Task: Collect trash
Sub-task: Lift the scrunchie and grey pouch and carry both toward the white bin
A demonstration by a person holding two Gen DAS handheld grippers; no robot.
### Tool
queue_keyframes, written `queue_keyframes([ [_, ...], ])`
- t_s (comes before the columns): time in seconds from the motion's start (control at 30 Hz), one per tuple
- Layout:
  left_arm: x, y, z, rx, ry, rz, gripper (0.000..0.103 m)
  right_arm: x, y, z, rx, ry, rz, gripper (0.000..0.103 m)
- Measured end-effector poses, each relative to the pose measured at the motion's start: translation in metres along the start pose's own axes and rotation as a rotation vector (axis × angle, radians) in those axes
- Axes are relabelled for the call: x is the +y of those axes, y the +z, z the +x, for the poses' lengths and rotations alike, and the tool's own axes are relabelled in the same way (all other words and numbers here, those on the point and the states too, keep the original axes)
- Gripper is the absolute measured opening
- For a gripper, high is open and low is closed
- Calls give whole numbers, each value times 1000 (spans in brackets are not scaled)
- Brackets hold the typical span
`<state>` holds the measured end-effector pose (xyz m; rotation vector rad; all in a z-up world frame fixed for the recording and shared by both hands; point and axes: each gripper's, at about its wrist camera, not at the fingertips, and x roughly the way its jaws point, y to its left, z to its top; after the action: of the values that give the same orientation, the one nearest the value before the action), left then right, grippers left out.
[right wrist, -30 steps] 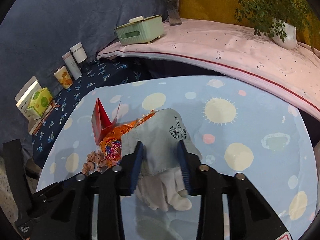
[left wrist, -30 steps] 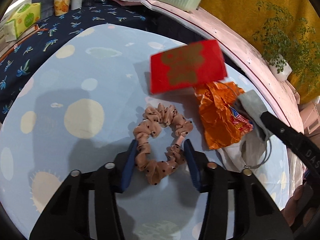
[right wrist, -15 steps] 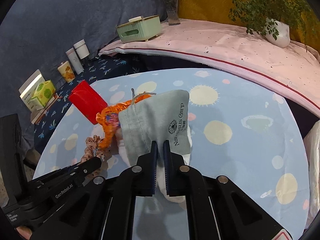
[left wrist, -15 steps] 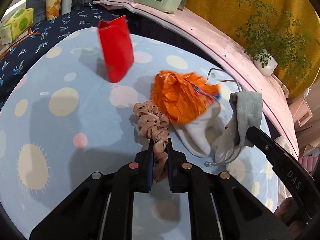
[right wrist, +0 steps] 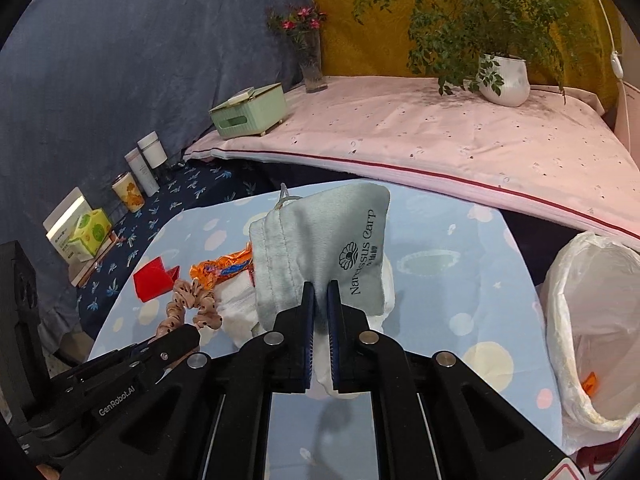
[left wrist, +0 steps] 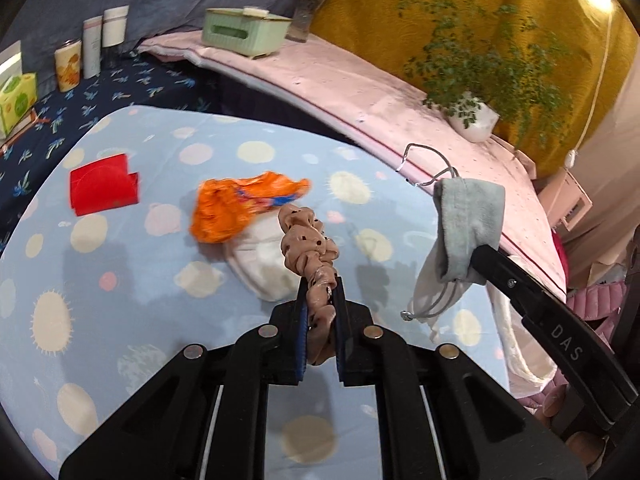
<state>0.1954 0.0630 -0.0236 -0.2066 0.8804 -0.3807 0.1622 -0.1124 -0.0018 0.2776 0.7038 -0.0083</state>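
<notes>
My left gripper [left wrist: 319,286] is shut on a tan dotted scrunchie [left wrist: 306,236] and holds it above the table; the scrunchie also shows in the right wrist view [right wrist: 188,304]. My right gripper [right wrist: 320,288] is shut on a grey drawstring pouch [right wrist: 320,240] and holds it lifted; the pouch shows in the left wrist view [left wrist: 468,220]. On the blue spotted tablecloth [left wrist: 120,288] lie an orange wrapper [left wrist: 236,204], a red packet [left wrist: 102,188] and a white cloth [left wrist: 264,260].
A trash bin lined with a white bag [right wrist: 592,304] stands at the table's right. Behind are a pink-covered ledge [right wrist: 440,136] with a green box [right wrist: 250,112], a potted plant [right wrist: 502,80] and a vase [right wrist: 310,60]. Bottles and boxes [right wrist: 132,176] stand left.
Both grippers closed on their items and lifted them: the left on the scrunchie, the right on the pouch. The red packet dropped flat onto the table at the left.
</notes>
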Motion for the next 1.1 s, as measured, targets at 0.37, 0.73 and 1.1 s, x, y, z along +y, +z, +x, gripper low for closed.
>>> queue_keyframes([
  [0.37, -69, -18, -6, 10, -55, 88, 10, -60, -25, -30, 23, -36, 74, 7],
  [0.73, -88, -45, 7, 64, -65, 118, 10, -105, -77, -38, 86, -96, 146, 31],
  [1.1, -87, -53, 20, 90, -53, 122, 10, -110, -75, -18, 99, -57, 181, 47],
])
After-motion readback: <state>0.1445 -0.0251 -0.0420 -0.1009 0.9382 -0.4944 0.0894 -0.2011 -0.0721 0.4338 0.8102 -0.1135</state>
